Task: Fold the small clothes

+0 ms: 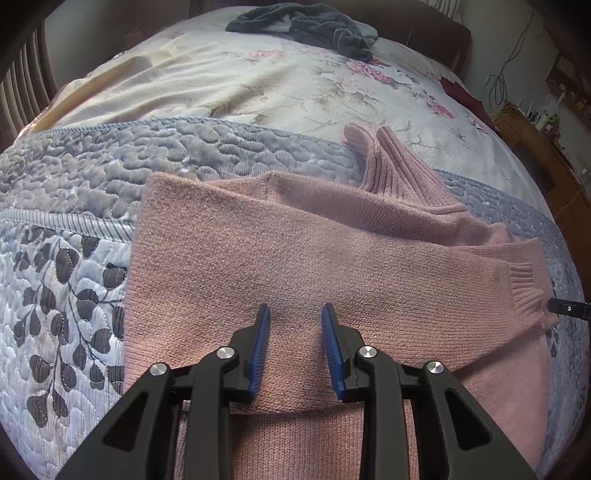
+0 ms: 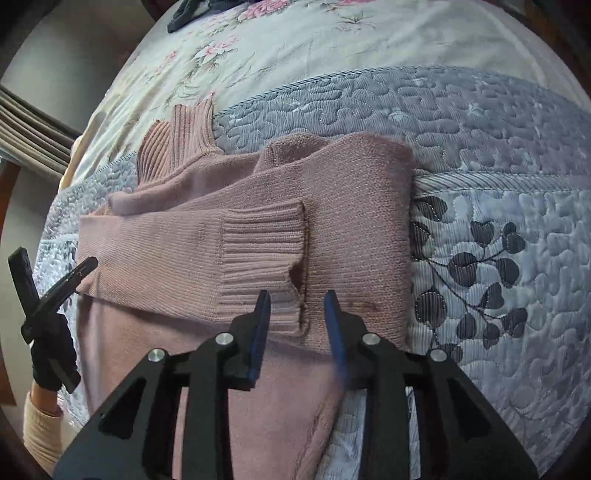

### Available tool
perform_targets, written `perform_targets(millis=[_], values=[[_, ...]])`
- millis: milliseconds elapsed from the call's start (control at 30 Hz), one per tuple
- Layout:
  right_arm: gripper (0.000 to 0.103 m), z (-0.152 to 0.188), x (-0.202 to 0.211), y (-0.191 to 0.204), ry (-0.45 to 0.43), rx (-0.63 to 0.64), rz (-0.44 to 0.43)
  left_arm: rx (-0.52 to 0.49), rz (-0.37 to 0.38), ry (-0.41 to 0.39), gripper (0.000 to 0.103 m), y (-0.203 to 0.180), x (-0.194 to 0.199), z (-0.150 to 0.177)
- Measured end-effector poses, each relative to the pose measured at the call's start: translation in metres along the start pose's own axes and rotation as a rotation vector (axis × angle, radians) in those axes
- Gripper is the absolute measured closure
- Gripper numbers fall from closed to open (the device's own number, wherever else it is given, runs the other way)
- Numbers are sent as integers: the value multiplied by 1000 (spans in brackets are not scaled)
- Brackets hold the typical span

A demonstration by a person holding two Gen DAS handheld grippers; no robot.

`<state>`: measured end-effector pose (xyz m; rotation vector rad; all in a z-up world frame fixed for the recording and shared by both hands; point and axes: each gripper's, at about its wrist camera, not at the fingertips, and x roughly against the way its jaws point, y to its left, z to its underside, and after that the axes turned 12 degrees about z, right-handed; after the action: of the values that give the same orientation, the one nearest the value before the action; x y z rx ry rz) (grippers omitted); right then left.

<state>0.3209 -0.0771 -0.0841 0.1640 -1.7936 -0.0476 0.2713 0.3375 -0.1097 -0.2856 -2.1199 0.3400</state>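
A pink knit turtleneck sweater (image 1: 295,240) lies flat on the quilted blue-grey bedspread (image 1: 74,206), both sleeves folded across its body. Its ribbed collar (image 1: 388,162) points toward the floral sheet. My left gripper (image 1: 295,310) hovers open over the folded sleeve, nothing between its blue pads. My right gripper (image 2: 297,297) is open just above the sweater (image 2: 354,206), by the ribbed cuff (image 2: 266,254) of the top sleeve. In the right wrist view the left gripper (image 2: 53,262) shows at the sweater's left edge, open, held by a gloved hand (image 2: 51,354).
A floral sheet (image 1: 295,85) covers the far part of the bed, with a heap of dark grey clothes (image 1: 303,26) near the headboard. A wooden cabinet (image 1: 535,144) with small items and cables stands at the right. Curtains (image 2: 33,125) hang to the left.
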Motion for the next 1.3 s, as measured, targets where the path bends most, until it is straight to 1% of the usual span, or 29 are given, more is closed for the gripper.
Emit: perform_targets(millis=[67,100,200,233,267,400,467,533,600,667,733,767,800,833,933,1000,1100,1133,1233,1267,1300], values=[[72,-6,-7,0,5,-23,5,-22,18,-8,69,-9,0,-3],[72,-8,-11,2,12,-21,9,-33,17,0,69,-13,-4,-4],[83,-7,-24,6,36,-2,83,-59,-9,47,68,-15,-21,0],[84,-6,-26,8,35,9,94,-63,-24,60,68,-13,-27,3],[84,-4,-28,9,28,22,107,-69,-36,64,67,-11,-31,5],[83,-2,-27,22,8,102,171,-65,-18,49,66,-6,-31,9],[80,-5,-20,28,-12,127,175,-71,-22,55,66,-8,-28,6],[79,-12,-7,34,-59,132,137,-79,-12,48,66,-12,-22,0],[77,-28,1,42,-90,132,54,-93,15,17,65,-19,-16,-14],[73,-51,-2,54,-90,117,-17,-112,16,-11,58,-28,-17,-34],[67,-79,-11,69,-88,112,-60,-124,15,-31,54,-36,-28,-59],[65,-94,-17,75,-85,104,-79,-117,26,-33,51,-39,-36,-71],[58,-110,-25,83,-77,102,-111,-101,50,-28,50,-40,-45,-82],[54,-124,-32,92,-68,101,-140,-83,72,-20,49,-41,-55,-93],[53,-157,-56,114,-69,110,-147,-34,104,1,49,-40,-85,-120],[53,-175,-77,122,-47,93,-158,7,121,19,49,-35,-105,-134],[52,-193,-106,130,-4,76,-130,9,123,45,49,-33,-128,-144],[51,-196,-112,132,-1,70,-127,4,121,53,49,-34,-135,-147],[51,-204,-120,137,-37,66,-128,4,128,58,51,-36,-148,-152],[53,-205,-120,140,-47,77,-129,5,137,53,64,-37,-150,-153],[69,-206,-120,144,-56,99,-122,4,155,54,74,-38,-152,-154]])
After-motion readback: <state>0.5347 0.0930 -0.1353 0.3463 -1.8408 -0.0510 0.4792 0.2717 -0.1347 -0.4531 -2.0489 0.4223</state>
